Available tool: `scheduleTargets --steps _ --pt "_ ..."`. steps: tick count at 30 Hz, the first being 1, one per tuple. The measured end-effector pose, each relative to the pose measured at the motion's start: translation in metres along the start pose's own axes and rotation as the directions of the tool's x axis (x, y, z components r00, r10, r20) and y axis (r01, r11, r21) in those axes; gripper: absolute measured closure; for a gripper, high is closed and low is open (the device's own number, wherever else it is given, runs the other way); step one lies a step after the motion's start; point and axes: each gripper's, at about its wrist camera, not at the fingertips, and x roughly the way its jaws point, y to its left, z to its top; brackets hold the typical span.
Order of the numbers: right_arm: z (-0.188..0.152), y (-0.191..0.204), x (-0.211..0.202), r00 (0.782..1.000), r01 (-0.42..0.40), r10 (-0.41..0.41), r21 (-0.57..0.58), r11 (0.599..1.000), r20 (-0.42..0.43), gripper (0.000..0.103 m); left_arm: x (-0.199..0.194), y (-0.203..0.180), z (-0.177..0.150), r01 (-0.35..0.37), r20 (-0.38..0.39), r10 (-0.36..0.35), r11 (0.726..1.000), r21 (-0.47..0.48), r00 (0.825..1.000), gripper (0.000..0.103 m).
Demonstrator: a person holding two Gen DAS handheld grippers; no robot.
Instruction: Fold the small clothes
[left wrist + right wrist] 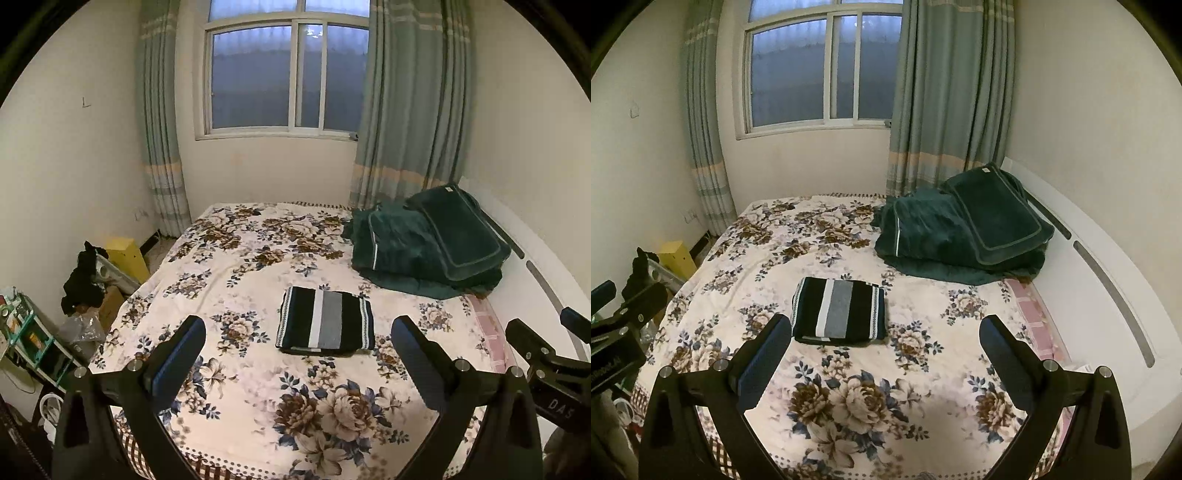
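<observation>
One folded black, white and grey striped garment (325, 319) lies on the floral bedspread (258, 406). Left gripper (297, 328) and right gripper (884, 326) — both spread wide, empty. Dark green bedding (964, 236) — perhaps two pieces.

Very little here can be read. The right gripper (550, 363), seen at the edge of the left wrist view, carries pale letters "DAS" on its black body (the rest runs out of sight). The left gripper (613, 332), seen from the right wrist view, bears a white word on its black body, cut off and too blurred to spell out. A small white tag on the green bedding (986, 170) is unreadable.
</observation>
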Motion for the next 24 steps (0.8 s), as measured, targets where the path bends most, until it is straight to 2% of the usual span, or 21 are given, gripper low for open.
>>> scheduleTargets --steps 24 --pt "0.0064 0.0076 0.0087 1.0 -0.029 0.029 -0.002 1.0 -0.004 0.0 -0.0038 0.0027 -0.0036 -0.025 0.008 0.025 1.0 0.001 1.0 0.0"
